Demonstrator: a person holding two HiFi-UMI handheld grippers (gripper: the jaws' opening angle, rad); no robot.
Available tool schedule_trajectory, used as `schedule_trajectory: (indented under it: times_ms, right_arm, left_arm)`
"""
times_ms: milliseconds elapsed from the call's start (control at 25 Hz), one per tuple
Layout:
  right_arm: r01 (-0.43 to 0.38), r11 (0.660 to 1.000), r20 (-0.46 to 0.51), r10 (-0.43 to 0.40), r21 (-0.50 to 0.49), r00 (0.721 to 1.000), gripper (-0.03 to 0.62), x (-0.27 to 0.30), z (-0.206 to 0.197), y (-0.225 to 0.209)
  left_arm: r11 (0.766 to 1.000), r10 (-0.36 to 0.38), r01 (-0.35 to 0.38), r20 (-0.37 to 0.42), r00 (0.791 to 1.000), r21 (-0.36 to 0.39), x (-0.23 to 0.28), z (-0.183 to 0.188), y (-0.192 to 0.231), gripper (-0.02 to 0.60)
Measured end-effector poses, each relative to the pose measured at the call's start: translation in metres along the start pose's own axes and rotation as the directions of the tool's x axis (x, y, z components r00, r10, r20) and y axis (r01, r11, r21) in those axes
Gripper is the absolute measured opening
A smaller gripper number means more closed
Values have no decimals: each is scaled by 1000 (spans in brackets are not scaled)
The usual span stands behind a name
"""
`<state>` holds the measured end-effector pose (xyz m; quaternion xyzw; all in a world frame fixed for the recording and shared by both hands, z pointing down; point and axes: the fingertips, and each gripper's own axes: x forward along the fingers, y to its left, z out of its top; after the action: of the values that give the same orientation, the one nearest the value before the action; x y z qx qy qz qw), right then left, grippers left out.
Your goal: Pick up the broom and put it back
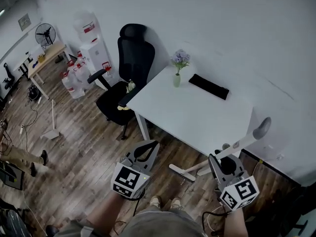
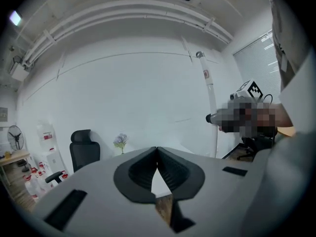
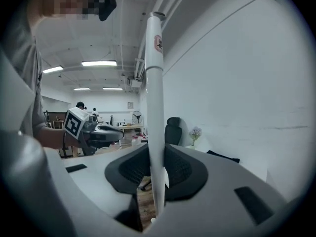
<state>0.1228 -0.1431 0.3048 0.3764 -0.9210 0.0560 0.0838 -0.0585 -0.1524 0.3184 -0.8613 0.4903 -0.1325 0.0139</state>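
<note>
The broom (image 1: 242,142) has a white pole with a grey handle end, and its head (image 1: 181,171) hangs low beside the table leg. My right gripper (image 1: 213,158) is shut on the pole. In the right gripper view the pole (image 3: 155,107) stands upright, clamped between the dark pads of that gripper (image 3: 157,172). My left gripper (image 1: 150,144) hovers to the left of the broom, apart from it, with its jaws shut and nothing between them. The left gripper view shows its own tips (image 2: 157,150) touching and the broom pole (image 2: 210,98) off to the right.
A white table (image 1: 197,117) against the wall carries a flower vase (image 1: 177,68) and a flat black object (image 1: 209,86). A black office chair (image 1: 129,68) stands at its left end. Water bottles (image 1: 74,78), a dustpan (image 1: 52,127) and a person's leg (image 1: 19,157) are on the wooden floor at left.
</note>
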Motion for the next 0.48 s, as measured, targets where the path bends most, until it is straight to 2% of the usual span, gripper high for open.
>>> schedule_trajectory:
  times_ms: [160,480]
  right_arm:
    - [-30,999,9,30,-12,999,104,-5,14,11]
    - [-72,997,-10,72,-21,997,104,1,14,21]
  left_arm:
    - [1000,25,-25,24,999,-2,-15,12,1,15]
    - [999,46,-46,6,999,1,-25,9,-1,15]
